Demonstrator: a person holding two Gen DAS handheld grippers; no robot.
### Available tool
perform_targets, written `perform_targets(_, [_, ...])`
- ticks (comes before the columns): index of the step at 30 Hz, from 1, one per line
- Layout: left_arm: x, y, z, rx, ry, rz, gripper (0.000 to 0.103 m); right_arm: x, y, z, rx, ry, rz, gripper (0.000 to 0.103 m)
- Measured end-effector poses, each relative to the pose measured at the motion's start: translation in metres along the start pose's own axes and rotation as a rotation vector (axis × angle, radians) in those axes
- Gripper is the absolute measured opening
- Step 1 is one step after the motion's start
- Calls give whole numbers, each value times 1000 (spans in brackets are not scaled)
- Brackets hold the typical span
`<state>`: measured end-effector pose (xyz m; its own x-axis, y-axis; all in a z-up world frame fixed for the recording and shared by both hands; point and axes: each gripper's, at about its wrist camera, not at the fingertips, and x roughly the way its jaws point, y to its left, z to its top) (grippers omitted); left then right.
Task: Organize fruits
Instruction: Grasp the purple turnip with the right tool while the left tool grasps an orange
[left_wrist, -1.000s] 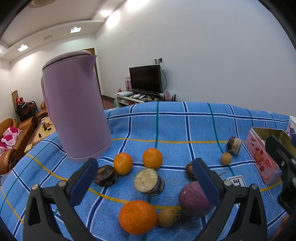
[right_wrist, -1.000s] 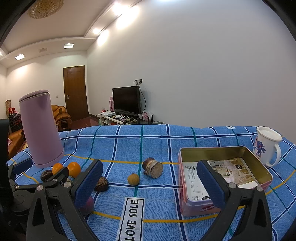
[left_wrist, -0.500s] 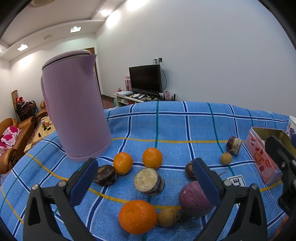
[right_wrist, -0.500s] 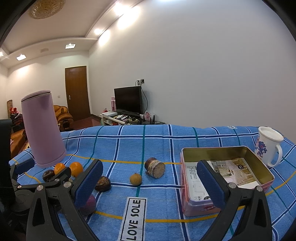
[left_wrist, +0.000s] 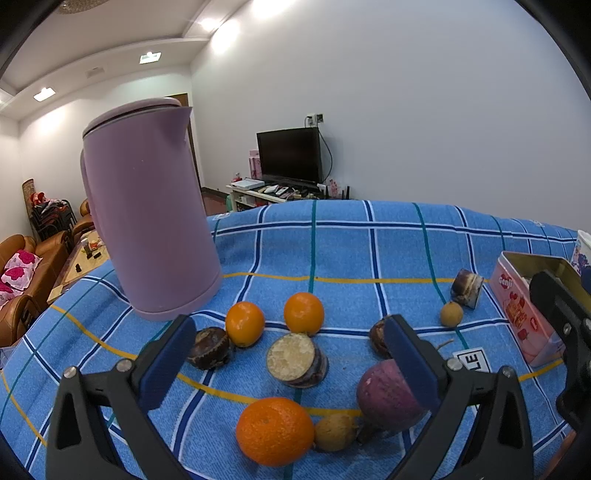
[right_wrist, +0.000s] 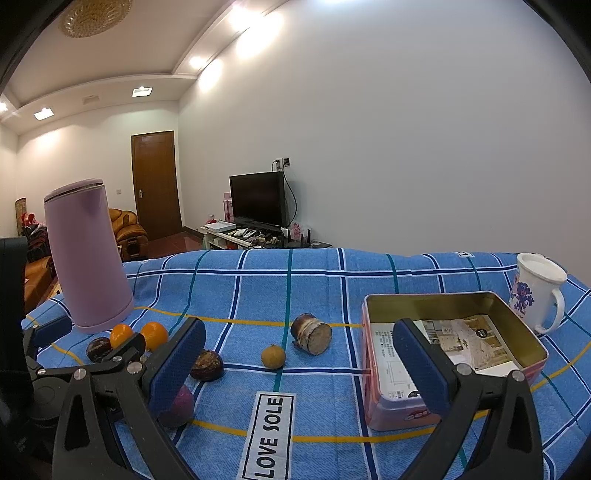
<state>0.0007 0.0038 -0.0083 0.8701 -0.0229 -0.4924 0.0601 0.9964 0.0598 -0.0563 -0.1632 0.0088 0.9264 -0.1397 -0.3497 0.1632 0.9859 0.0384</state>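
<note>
My left gripper (left_wrist: 288, 354) is open above a cluster of fruit on the blue checked cloth: a large orange (left_wrist: 274, 430) nearest, two smaller oranges (left_wrist: 244, 323) (left_wrist: 303, 313), a cut brown stump piece (left_wrist: 295, 360), a dark round fruit (left_wrist: 209, 352), a purple fruit (left_wrist: 388, 397) and a small tan one (left_wrist: 334, 432). My right gripper (right_wrist: 299, 363) is open and holds nothing. Ahead of it lie a small yellow fruit (right_wrist: 273, 356), a brown stump piece (right_wrist: 312, 334) and a dark fruit (right_wrist: 207, 365). An open pink tin (right_wrist: 454, 354) with paper inside sits to the right.
A tall lilac kettle (left_wrist: 147, 240) stands at the back left of the cloth. A white flowered mug (right_wrist: 537, 295) stands beyond the tin at the right. A "LOVE SOLE" label (right_wrist: 271, 439) is sewn on the cloth. Behind are a TV, sofas and a door.
The right wrist view has shifted slightly; the scene sits a little lower and further right in it. The left gripper and all fruit stay in place.
</note>
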Motion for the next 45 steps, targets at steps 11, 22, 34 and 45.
perform_targets(11, [7,9,6,34,33,-31,103,0,1,-1,9,9,6,102])
perform_targets(22, [5,93,14,-88,55,-65,103,10,22,-8,-14,121,253,94])
perform_targets(34, [6,91,3,-58,187,-202,98,71,66,-31,-10,455,473,87])
perform_targets(45, [2,66,-8,17,255,-268,98,84,49,-39,91,540,521,52])
